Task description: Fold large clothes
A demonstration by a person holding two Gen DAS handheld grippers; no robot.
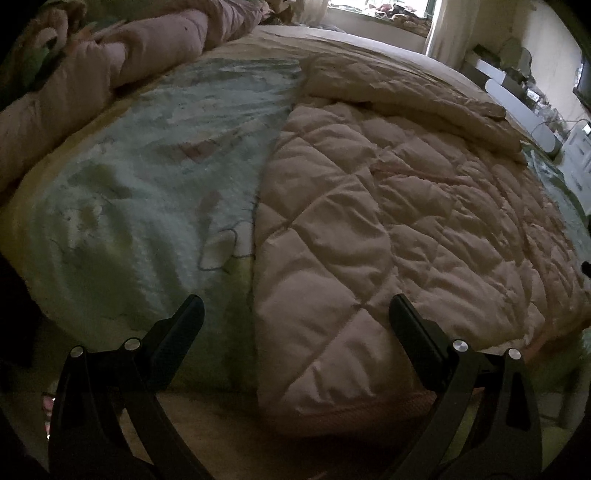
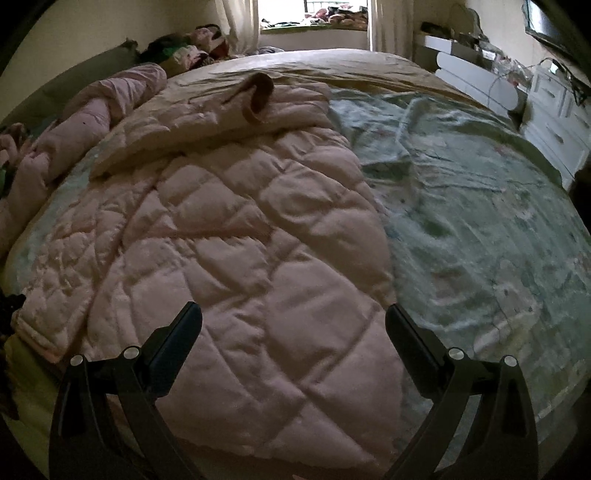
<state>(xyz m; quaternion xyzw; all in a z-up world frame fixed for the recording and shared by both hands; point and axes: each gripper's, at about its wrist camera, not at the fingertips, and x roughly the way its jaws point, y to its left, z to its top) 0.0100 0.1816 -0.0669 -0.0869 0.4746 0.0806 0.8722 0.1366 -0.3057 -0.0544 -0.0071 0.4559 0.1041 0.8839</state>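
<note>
A large pale pink quilted coat (image 1: 388, 221) lies flat on the bed, its hem hanging over the near edge and a sleeve (image 1: 406, 96) folded across its far part. It also shows in the right wrist view (image 2: 240, 251), with the sleeve cuff (image 2: 260, 96) curled up at the far end. My left gripper (image 1: 295, 314) is open and empty, above the coat's left edge at the near bed edge. My right gripper (image 2: 293, 317) is open and empty, above the coat's near right part.
The bed is covered by a pale green patterned blanket (image 1: 147, 184), which also shows in the right wrist view (image 2: 480, 221). A rolled pink duvet (image 1: 92, 81) lies along the left side. White drawers (image 2: 554, 122) stand at the right. A window (image 2: 317, 18) is at the far end.
</note>
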